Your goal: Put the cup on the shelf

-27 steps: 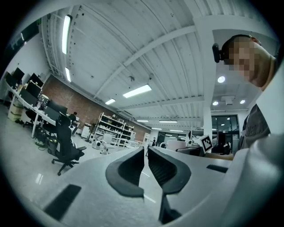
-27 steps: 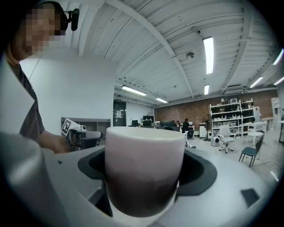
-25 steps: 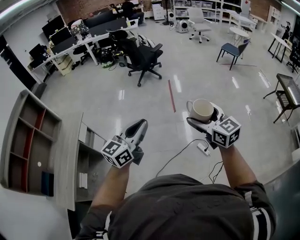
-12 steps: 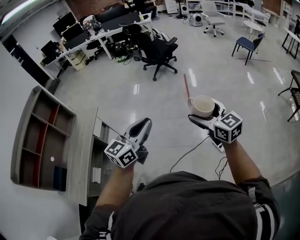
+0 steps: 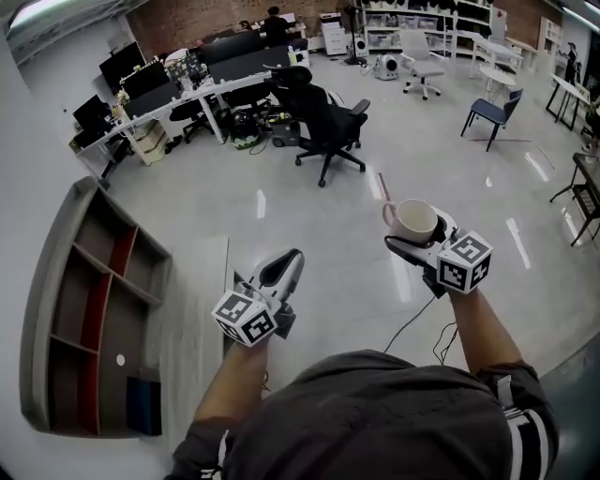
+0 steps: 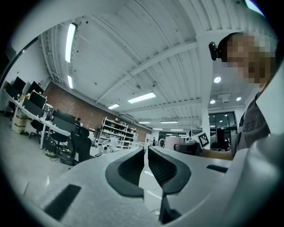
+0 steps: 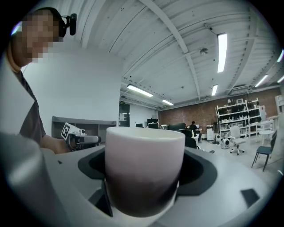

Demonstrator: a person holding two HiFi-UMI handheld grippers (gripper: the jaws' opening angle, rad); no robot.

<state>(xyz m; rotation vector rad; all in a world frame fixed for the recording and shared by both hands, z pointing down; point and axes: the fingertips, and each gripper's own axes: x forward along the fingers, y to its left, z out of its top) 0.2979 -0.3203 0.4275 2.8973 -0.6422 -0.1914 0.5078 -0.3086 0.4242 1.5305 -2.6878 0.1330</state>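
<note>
Right gripper view shows right claw (image 7: 144, 177) gripping cup (image 7: 144, 153).

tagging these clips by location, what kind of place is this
Probably an open-plan office or lab workspace. A row of monitors stands on desks at the far side, a black swivel chair sits on the glossy floor, and storage racks line the back.

No text, label or number can be read — only blurs.
</note>
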